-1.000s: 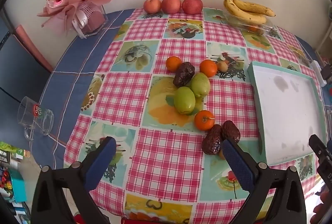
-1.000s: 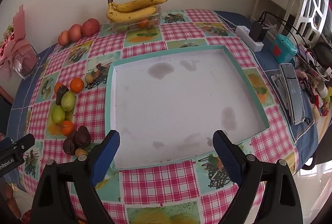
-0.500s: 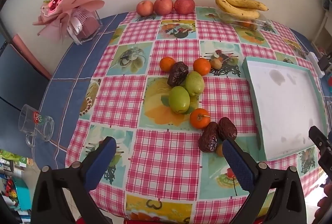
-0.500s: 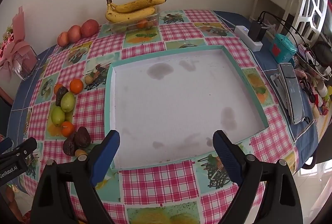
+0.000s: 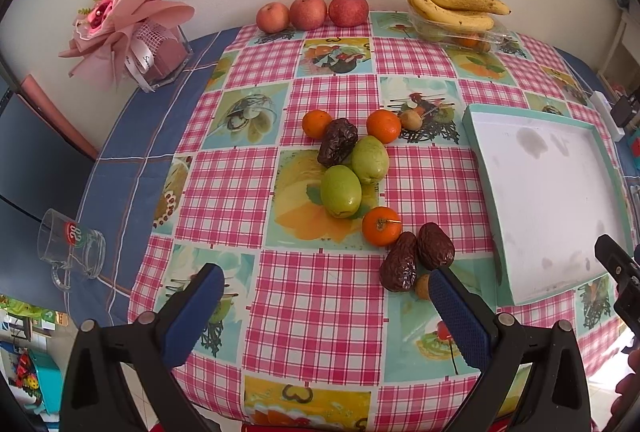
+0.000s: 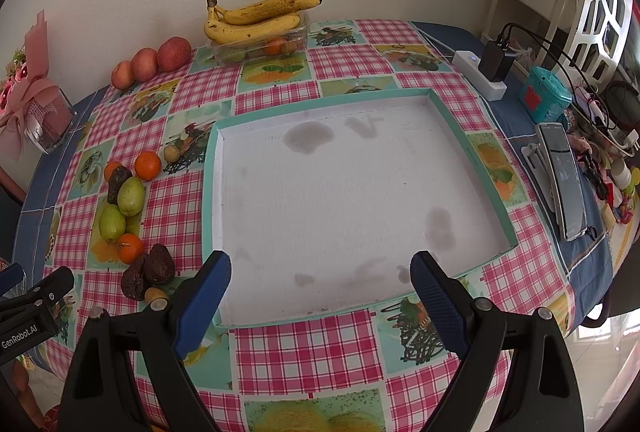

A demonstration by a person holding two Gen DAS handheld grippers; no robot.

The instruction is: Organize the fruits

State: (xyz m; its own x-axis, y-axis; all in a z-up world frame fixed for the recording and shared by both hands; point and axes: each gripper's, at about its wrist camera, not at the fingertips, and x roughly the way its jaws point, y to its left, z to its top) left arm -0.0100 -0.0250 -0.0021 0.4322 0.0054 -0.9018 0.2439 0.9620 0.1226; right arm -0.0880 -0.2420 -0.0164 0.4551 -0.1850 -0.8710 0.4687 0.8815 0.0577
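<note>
Checked tablecloth (image 5: 320, 292) carries loose fruit left of my empty tray (image 6: 212, 191); I judge the orange (image 5: 382, 226) firm, light, best pinched across its middle. Left gripper (image 5: 320, 296) and right gripper (image 6: 320, 292) gape wide, empty.

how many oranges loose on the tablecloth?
3. Two at the far end of the fruit cluster, one nearer beside the dark wrinkled fruits. Another orange fruit shows inside the clear container under the bananas.
</note>
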